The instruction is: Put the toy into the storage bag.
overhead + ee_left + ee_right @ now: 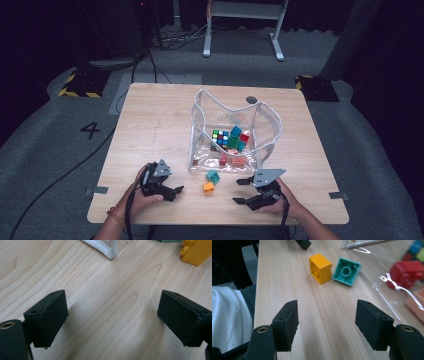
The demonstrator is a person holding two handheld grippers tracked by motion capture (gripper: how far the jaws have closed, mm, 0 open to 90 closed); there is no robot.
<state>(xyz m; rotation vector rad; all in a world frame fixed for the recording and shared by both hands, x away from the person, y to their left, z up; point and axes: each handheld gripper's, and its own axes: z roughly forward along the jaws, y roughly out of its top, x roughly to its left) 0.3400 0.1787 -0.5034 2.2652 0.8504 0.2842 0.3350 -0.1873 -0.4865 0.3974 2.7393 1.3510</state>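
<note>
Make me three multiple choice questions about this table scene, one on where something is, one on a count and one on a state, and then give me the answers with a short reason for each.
1. Where does the orange block lie?
A. Inside the clear bag
B. On the table between the two grippers, in front of the clear bag
C. Between the left gripper's jaws

2. How many loose blocks lie on the bare wood outside the clear bag?
A. Two
B. Four
C. None

3. How do the right gripper's jaws stand?
A. Clamped on the teal block
C. Shut with nothing between them
B. Apart, with only wood between them

Answers:
1 B, the high view shows it on the table near the bag's front edge, between the left gripper and the right one.
2 A, only the orange block and the teal block lie outside.
3 B, the right gripper view shows bare wood in the gap.
</note>
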